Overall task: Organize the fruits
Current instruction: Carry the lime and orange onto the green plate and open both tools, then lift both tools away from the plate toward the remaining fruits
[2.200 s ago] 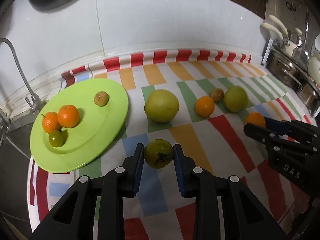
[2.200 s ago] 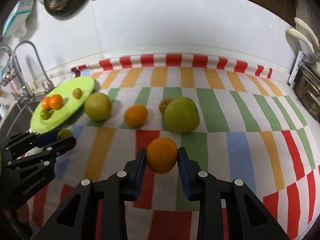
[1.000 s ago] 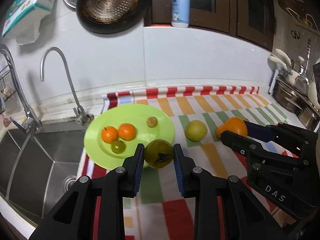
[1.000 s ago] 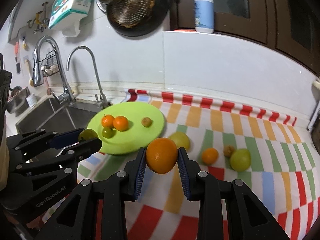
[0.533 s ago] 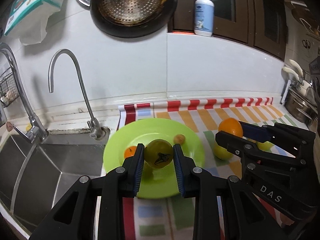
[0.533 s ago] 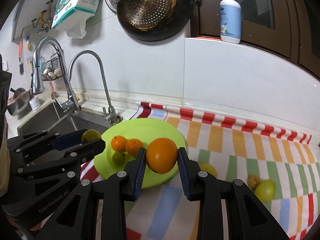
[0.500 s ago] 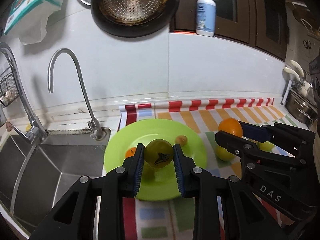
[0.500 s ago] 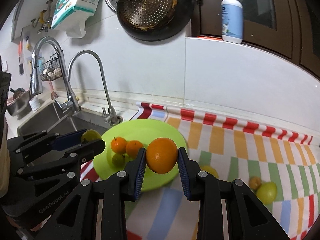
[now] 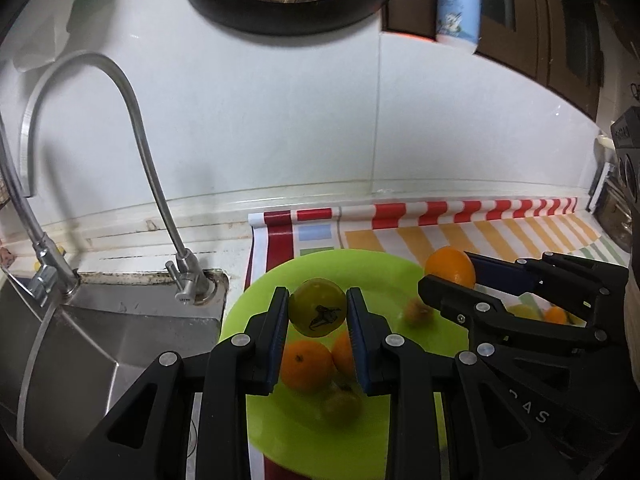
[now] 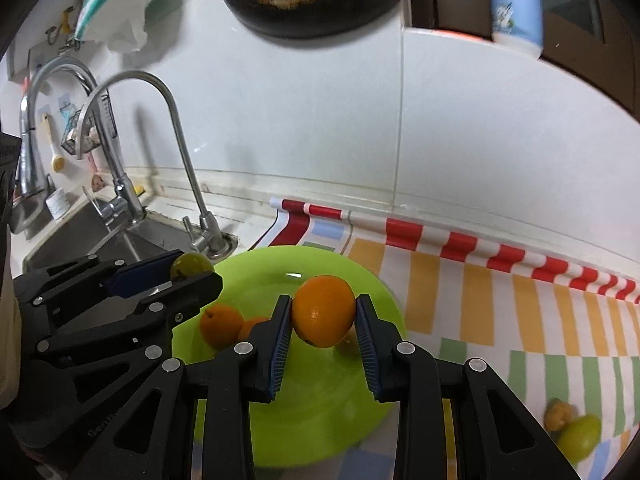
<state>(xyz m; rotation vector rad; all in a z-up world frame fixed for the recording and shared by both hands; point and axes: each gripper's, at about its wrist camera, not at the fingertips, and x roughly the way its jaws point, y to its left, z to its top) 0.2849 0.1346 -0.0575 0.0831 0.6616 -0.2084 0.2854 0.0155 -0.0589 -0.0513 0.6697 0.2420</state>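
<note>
My left gripper (image 9: pixel 318 314) is clamped on a green fruit (image 9: pixel 317 312), round and olive-yellow with a dark, dried calyx mark on its near face; it hangs above the lime-green plate (image 9: pixel 376 276). My right gripper (image 10: pixel 323 318) squeezes an orange (image 10: pixel 323 316) between its blue ribbed pads, the skin glossy and evenly bright, with a small stem dimple low on the left. It too is over the plate, clear of its surface. On the plate under them lie two small tangerines (image 10: pixel 221 324) touching each other (a further greenish fruit shows blurred near them in the left view). The plate sits on a striped cloth (image 10: pixel 480 280) beside the sink (image 9: pixel 80 344). Off to the right on the cloth lie a green fruit and a small brownish one, close together (image 10: pixel 576 432)
</note>
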